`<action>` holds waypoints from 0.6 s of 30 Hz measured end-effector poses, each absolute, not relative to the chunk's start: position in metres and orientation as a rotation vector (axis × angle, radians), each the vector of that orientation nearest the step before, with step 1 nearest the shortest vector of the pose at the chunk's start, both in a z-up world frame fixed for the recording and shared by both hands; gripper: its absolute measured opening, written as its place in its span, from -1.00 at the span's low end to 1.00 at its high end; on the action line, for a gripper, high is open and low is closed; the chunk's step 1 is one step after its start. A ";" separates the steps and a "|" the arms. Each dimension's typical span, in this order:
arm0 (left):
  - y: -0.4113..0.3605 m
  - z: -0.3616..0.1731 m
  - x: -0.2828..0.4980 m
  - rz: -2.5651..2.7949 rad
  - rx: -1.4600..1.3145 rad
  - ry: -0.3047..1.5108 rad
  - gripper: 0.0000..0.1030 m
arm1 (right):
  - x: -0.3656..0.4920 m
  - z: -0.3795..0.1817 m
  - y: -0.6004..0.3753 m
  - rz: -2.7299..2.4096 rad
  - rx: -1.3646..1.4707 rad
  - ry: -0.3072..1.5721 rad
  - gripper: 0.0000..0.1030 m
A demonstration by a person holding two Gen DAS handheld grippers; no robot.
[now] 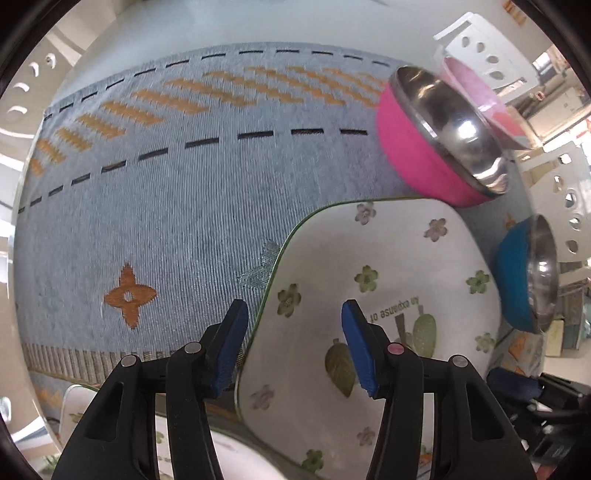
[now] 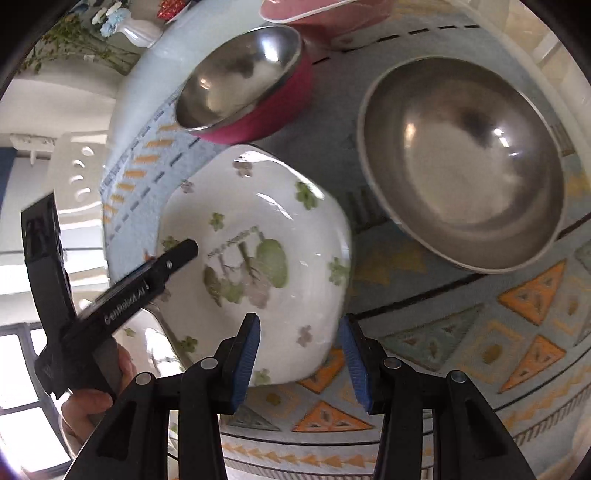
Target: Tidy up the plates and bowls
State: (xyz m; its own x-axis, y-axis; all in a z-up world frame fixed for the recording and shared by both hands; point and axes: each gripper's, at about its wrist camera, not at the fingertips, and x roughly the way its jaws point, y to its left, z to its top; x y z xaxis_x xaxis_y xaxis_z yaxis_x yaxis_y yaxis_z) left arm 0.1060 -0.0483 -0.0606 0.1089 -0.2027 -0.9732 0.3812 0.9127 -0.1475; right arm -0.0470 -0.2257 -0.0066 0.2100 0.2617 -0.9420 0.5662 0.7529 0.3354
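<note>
Little appears sorted yet: the flowered plate (image 2: 255, 254) lies on the patterned cloth (image 1: 155, 206), with the pink bowl (image 2: 243, 85) just beyond it, the blue bowl (image 1: 524, 280) beside it, and a pink dish (image 2: 325, 11) beyond the pink bowl, none stacked. The left gripper (image 1: 295, 347) is held partly open astride the plate's edge, pads not pressing; the right gripper (image 2: 299, 362) is parted over the plate's near corner, gripping nothing. A white chair (image 1: 484, 55) is seen beyond the bowls, hindering nothing.

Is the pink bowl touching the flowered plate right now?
Cannot tell. In the left wrist view the pink bowl meets the flowered plate rim, and no gap shows; the right wrist view is blurred there.
</note>
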 end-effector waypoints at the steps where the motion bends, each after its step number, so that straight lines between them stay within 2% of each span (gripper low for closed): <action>1: -0.049 -0.063 0.106 -0.418 0.141 1.402 -0.03 | -0.046 -0.013 -0.227 -0.237 0.726 1.399 -0.07; 8: -0.041 -0.064 0.101 -0.375 0.078 1.392 -0.03 | -0.038 -0.043 -0.248 -0.181 0.761 1.444 -0.04; 18: -0.028 -0.066 0.090 -0.337 0.057 1.384 0.00 | -0.030 -0.038 -0.244 -0.137 0.695 1.440 0.02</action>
State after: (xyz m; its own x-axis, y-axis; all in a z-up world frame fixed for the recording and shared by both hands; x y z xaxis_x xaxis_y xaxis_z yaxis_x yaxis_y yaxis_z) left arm 0.0895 -0.0279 -0.0659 0.1460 -0.2008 -0.9687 0.2676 0.9507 -0.1567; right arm -0.0304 -0.2441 -0.0376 0.1602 0.3168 -0.9349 0.4872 0.7983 0.3540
